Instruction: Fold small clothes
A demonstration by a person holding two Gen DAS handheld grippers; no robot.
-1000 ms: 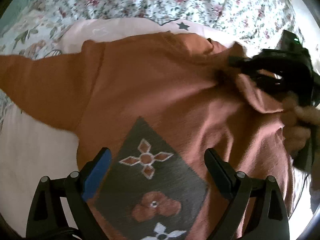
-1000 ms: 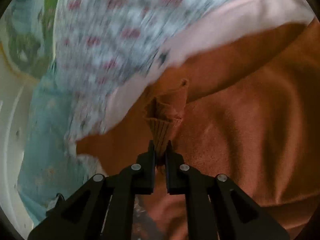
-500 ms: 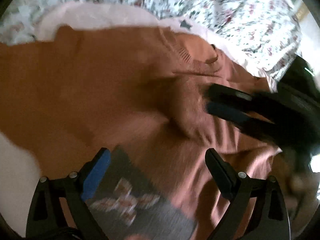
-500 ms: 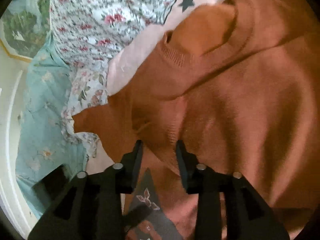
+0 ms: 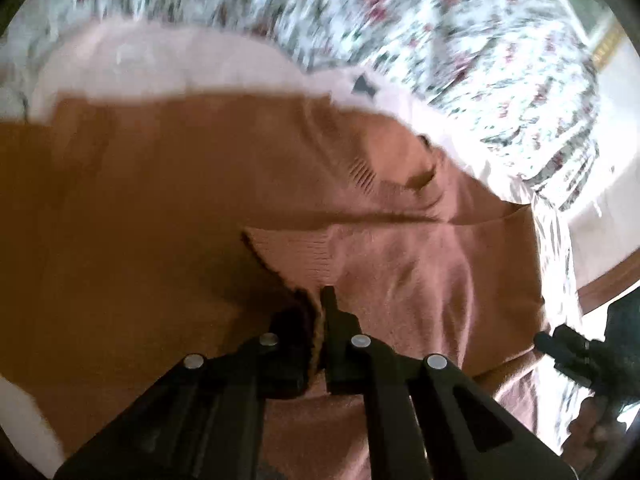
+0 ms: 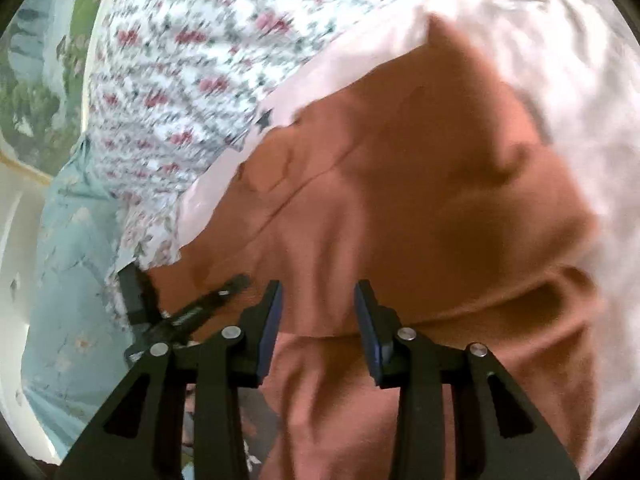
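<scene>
A small rust-orange knit sweater (image 5: 140, 208) lies spread on a pale pink cloth. One sleeve is folded across its body, ribbed cuff (image 5: 296, 252) towards me. My left gripper (image 5: 314, 312) is shut on that cuff's edge. In the right wrist view the sweater (image 6: 420, 200) fills the middle, and my right gripper (image 6: 318, 300) hovers open over it, holding nothing. The left gripper (image 6: 224, 292) shows at the lower left there; the right gripper shows at the left wrist view's right edge (image 5: 576, 356).
The pale pink cloth (image 5: 168, 60) lies under the sweater on a floral bedspread (image 5: 440, 20). A light blue floral sheet (image 6: 68, 272) lies at the left of the right wrist view. A wooden edge (image 5: 608, 284) shows at the right.
My right gripper let go of the sleeve cuff, opened and drew back. My left gripper, open a second ago, moved in and shut on the cuff. The sleeve now lies across the body.
</scene>
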